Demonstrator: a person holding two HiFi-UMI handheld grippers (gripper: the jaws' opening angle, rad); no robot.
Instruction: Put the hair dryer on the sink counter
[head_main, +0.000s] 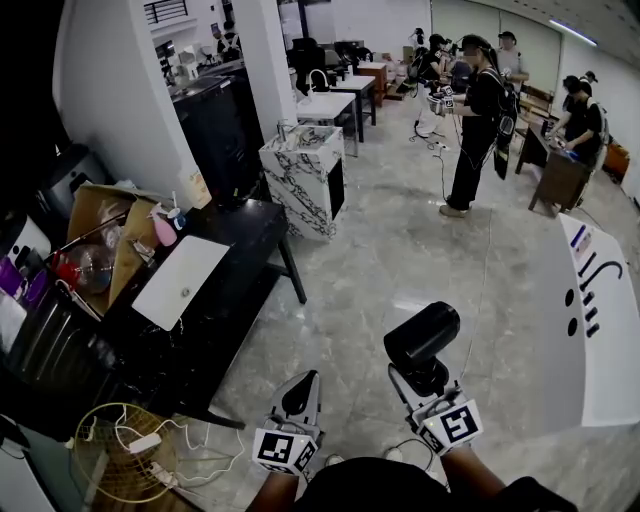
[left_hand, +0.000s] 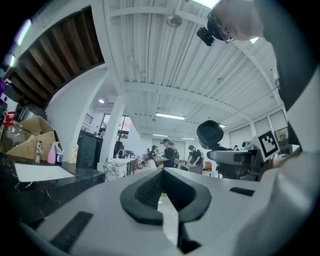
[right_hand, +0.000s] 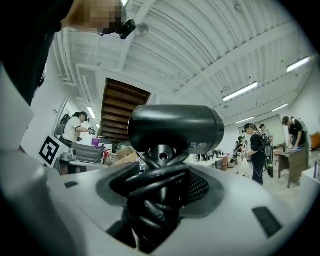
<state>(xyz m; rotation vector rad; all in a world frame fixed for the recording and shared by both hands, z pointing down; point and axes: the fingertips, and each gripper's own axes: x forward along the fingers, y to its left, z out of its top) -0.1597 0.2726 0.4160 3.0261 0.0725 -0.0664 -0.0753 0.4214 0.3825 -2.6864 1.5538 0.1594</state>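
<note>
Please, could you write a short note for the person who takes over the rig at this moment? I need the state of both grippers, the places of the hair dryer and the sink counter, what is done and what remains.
Left gripper: jaws together, nothing between them.
Right gripper: jaws closed on the handle of the hair dryer, its cord wound round the handle, held in the air over the floor.
Sink counter: probably the marble-patterned unit with a tap, ahead across the floor.
Done: dryer is in hand.
Left: carry it over, set it on the counter, release.
</note>
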